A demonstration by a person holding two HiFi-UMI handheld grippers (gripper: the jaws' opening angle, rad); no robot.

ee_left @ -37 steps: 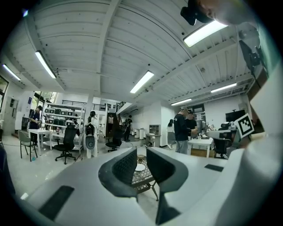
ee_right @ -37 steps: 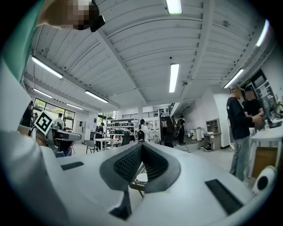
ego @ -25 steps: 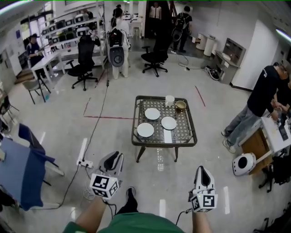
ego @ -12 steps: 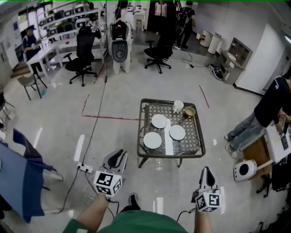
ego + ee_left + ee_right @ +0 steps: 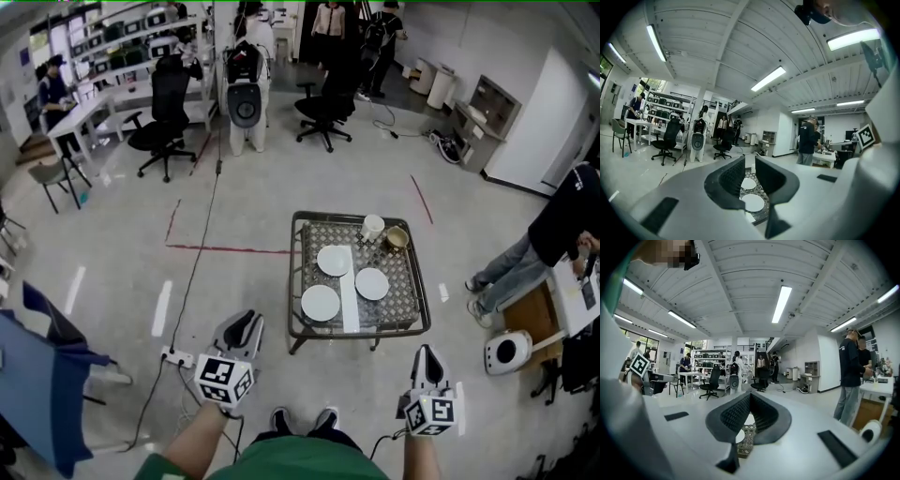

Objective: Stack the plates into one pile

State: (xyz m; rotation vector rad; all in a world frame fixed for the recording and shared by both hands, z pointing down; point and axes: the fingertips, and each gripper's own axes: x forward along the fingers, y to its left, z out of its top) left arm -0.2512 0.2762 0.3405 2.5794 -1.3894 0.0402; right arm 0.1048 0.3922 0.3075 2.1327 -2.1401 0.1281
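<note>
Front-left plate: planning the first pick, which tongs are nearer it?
Left. The left tongs sit short of the front-left plate, off the table at its near-left corner; the right tongs are farther, off the near-right corner.

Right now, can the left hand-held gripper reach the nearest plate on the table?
Probably not: the left hand-held gripper is short of the table, with floor between. Nothing blocks the plate; step closer.

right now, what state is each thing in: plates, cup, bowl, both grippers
far plate: flat on the table, unstacked
near plate: flat, unstacked
right plate: flat, unstacked
white cup: upright
bowl: upright, beside the cup
left gripper: jaws slightly apart, empty
right gripper: jaws shut, empty
</note>
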